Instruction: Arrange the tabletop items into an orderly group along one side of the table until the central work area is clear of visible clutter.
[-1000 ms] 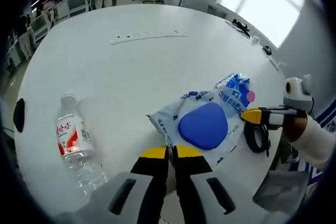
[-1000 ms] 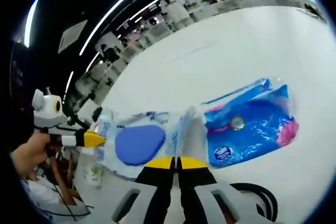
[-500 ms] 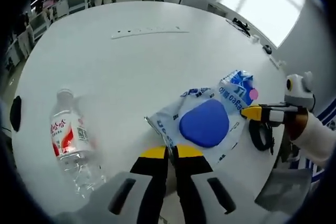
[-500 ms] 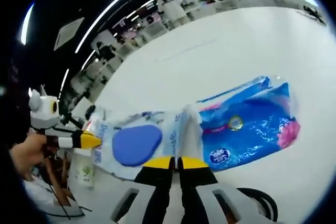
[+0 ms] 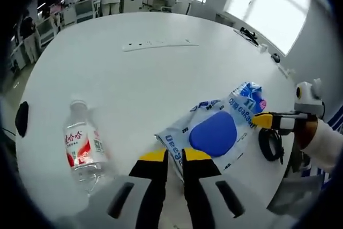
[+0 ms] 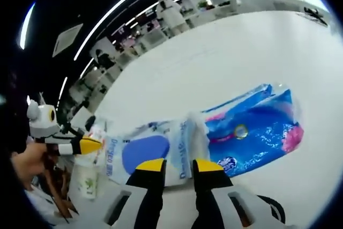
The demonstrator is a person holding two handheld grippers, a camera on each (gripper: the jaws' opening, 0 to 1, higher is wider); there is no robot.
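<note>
Two grippers, left gripper (image 5: 174, 155) and right gripper (image 6: 174, 165), jaws apart, crinkly plastic wipes pack (image 5: 214, 132) between.

Table (image 5: 134, 79) centre open; water bottle (image 5: 83, 146) and wipes pack (image 5: 214, 132) crowd near edge.

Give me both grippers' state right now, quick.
Left gripper: open, jaws either side of the wipes pack edge.
Right gripper: open, jaws parted at the same pack's other end.

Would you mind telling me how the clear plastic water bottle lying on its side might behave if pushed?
The clear plastic water bottle lies on its side on the smooth white table, so it will probably roll. It looks nearly empty, so likely light, and its thin walls may dent.
</note>
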